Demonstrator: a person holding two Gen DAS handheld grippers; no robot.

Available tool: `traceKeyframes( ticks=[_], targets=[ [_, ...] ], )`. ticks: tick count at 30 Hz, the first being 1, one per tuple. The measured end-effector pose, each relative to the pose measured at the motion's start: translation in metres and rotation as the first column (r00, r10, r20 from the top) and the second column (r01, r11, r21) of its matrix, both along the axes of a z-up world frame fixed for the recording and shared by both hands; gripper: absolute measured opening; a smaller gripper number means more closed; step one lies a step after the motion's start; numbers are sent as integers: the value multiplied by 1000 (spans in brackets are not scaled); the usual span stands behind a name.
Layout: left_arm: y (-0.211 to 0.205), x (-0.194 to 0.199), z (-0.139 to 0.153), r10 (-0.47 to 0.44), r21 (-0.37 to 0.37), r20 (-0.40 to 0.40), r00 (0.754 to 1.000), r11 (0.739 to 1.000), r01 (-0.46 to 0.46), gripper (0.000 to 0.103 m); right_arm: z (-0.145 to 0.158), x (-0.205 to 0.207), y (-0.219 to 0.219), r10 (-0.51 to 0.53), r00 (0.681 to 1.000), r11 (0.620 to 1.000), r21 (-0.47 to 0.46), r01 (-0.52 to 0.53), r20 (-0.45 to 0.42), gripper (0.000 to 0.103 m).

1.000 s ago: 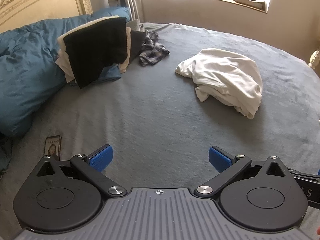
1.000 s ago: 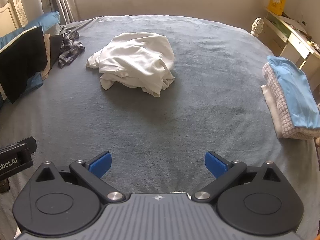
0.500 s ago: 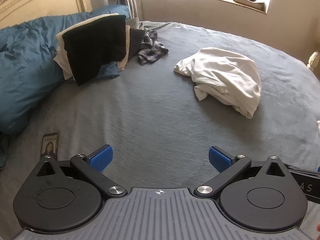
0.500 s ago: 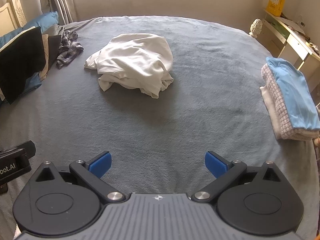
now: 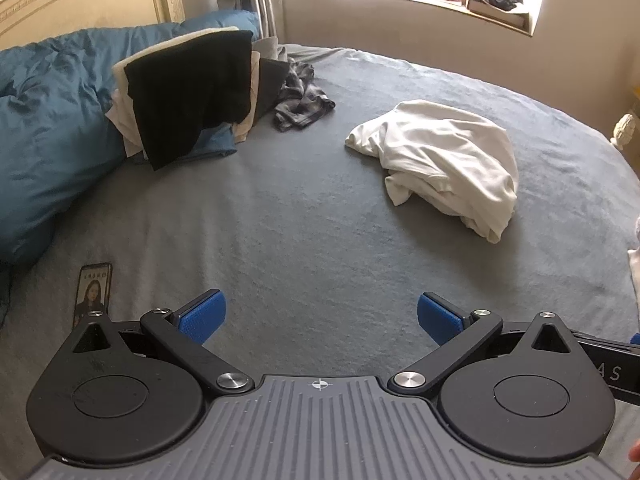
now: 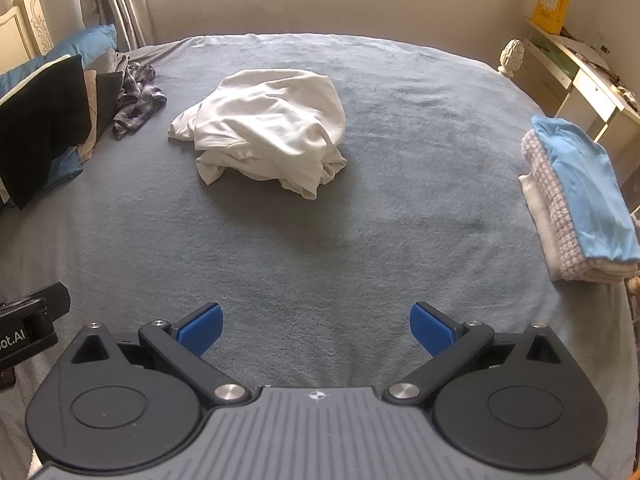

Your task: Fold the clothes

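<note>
A crumpled white garment (image 5: 444,160) (image 6: 268,128) lies in a heap on the grey bed cover (image 5: 304,220) (image 6: 360,220), well ahead of both grippers. My left gripper (image 5: 319,318) hovers open over bare cover, with the heap ahead and to its right. My right gripper (image 6: 316,328) is open too, with the heap ahead and slightly left. Neither holds anything. A pile of unfolded clothes topped by a black garment (image 5: 188,92) (image 6: 44,120) leans at the left beside a dark plaid piece (image 5: 300,100) (image 6: 138,96).
A folded stack with a light blue top (image 6: 580,196) sits at the bed's right edge. A blue duvet (image 5: 48,120) fills the left, a phone (image 5: 93,290) lies near the left gripper. A headboard, window sill and desk (image 6: 580,68) surround the bed.
Both views have shifted slightly: the white garment sits a little lower in each frame, so both grippers have moved slightly toward it. Both stay open.
</note>
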State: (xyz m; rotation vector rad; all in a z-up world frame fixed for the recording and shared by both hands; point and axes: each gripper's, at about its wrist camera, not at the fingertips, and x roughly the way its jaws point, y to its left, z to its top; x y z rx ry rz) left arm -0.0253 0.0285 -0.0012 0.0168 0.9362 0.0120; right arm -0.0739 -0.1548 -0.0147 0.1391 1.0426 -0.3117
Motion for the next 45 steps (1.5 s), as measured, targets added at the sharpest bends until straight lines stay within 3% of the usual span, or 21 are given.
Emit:
traceKeyframes(
  ticks=[37, 45],
  targets=[
    [8, 0, -6, 0, 6, -20, 1000, 1000, 0, 103, -2, 5, 5, 9, 1000, 1000, 1, -9, -13, 102],
    [7, 3, -11, -20, -9, 14, 1000, 1000, 20, 103, -9, 8, 1, -2, 1000, 1000, 2, 2, -18, 102]
  ],
)
